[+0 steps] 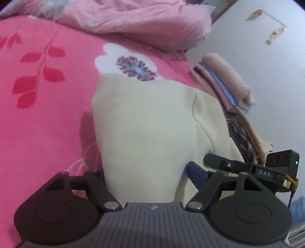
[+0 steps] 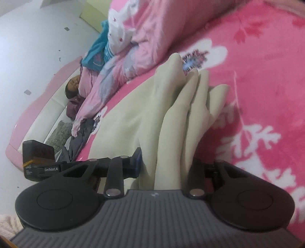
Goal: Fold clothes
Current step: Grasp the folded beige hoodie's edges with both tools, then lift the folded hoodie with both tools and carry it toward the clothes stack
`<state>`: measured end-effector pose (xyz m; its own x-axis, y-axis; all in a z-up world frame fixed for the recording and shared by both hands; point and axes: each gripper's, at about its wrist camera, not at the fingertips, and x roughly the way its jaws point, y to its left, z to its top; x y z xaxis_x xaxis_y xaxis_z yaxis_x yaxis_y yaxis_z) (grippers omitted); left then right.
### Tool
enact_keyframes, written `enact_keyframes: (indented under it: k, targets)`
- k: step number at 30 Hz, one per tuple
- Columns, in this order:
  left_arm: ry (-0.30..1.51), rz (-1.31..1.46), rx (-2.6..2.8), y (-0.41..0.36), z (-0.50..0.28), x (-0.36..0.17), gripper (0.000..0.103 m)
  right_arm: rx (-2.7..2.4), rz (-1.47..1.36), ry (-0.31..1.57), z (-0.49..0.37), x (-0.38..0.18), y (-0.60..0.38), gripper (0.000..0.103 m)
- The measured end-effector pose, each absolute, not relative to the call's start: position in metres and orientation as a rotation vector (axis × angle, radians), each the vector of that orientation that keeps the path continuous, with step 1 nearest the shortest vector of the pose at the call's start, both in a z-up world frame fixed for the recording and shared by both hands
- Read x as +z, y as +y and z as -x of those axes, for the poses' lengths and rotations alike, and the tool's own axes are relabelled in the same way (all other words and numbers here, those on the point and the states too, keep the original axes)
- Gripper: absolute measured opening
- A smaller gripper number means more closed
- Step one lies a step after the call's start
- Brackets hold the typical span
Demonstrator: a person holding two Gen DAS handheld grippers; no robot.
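Left gripper (image 1: 146, 172) at bottom of frame, jaws spread wide, cream garment (image 1: 144, 129) lying between them and running forward. Blue pad visible on one finger (image 1: 195, 172); other finger mostly hidden behind cloth. Garment rests on pink floral blanket (image 1: 43, 106), far edge overlapping white flower print (image 1: 122, 61). Right gripper (image 1: 211, 159) enters from right side, touching garment's edge. Stack of folded clothes (image 1: 225, 84) just beside garment, right. Crumpled pink quilt (image 1: 137, 17) at top. White wall (image 1: 266, 76) behind.

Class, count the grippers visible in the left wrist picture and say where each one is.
2: the left gripper at bottom centre, cream garment between its fingers; the right gripper at lower right, by the garment's right edge.
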<state>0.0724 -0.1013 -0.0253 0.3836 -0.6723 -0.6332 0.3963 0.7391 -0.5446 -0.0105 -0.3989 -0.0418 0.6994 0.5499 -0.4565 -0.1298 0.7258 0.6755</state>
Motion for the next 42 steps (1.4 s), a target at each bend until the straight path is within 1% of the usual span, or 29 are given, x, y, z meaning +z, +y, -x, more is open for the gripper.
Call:
enact_keyframes:
  k: [5, 12, 19, 24, 29, 32, 36, 39, 42]
  targets:
    - [0.881, 0.332, -0.724, -0.093, -0.039, 0.011, 0.077, 0.404, -0.612, 0.639, 0.038, -0.007, -0.389, 0.028]
    - [0.746, 0.322, -0.76, -0.081, 0.012, 0.061, 0.077, 0.42, -0.507, 0.539, 0.081, 0.057, -0.37, 0.028]
    - [0.675, 0.306, -0.774, -0.072, 0.03, 0.083, 0.077, 0.411, -0.435, 0.481, 0.102, 0.09, -0.353, 0.028]
    - [0.689, 0.298, -0.785, -0.073, 0.007, 0.076, 0.078, 0.401, -0.432, 0.484, 0.08, 0.083, -0.353, 0.028]
    - [0.724, 0.262, -0.81, -0.09, -0.051, 0.043, 0.078, 0.375, -0.426, 0.49, 0.031, 0.059, -0.359, 0.028]
    - [0.745, 0.239, -0.826, -0.101, -0.086, 0.023, 0.078, 0.331, -0.388, 0.542, -0.004, 0.05, -0.36, 0.028]
    - [0.873, 0.256, -0.84, -0.113, -0.128, -0.003, 0.077, 0.287, -0.328, 0.617, -0.046, 0.04, -0.351, 0.028]
    - [0.903, 0.279, -0.815, -0.114, -0.143, -0.004, 0.077, 0.273, -0.315, 0.658, -0.068, 0.034, -0.347, 0.028]
    - [0.969, 0.306, -0.8, -0.117, -0.154, 0.009, 0.077, 0.266, -0.324, 0.704, -0.081, 0.038, -0.347, 0.028]
